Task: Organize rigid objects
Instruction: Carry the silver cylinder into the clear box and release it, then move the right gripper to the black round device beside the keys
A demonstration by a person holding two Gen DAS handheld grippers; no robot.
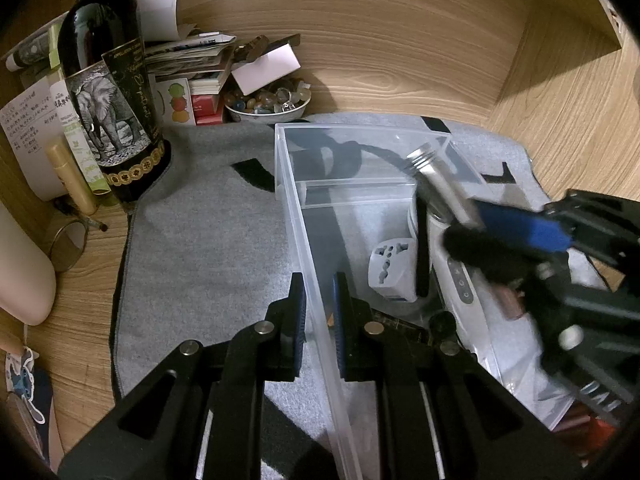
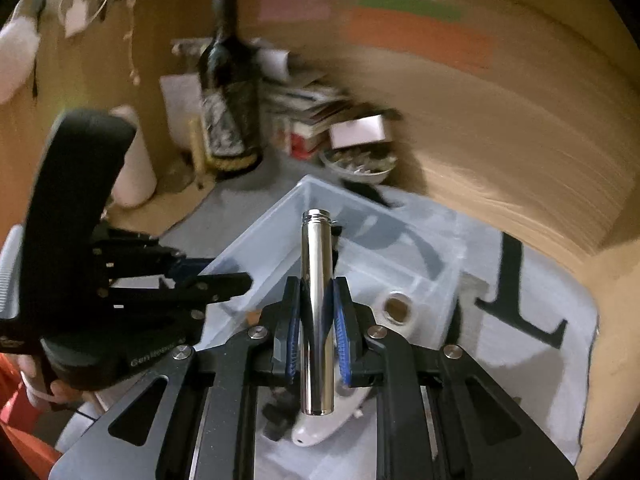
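Note:
A clear plastic box stands on a grey mat. My left gripper is shut on the box's near wall, one finger on each side. Inside lie a white plug adapter and a white device with buttons. My right gripper is shut on a shiny metal tube and holds it above the box. In the left wrist view the tube points up-left from the right gripper. The left gripper shows at left in the right wrist view.
A dark wine bottle stands at the back left beside papers and books. A bowl of stones sits behind the box. A wooden wall rings the desk. A glass lies at left.

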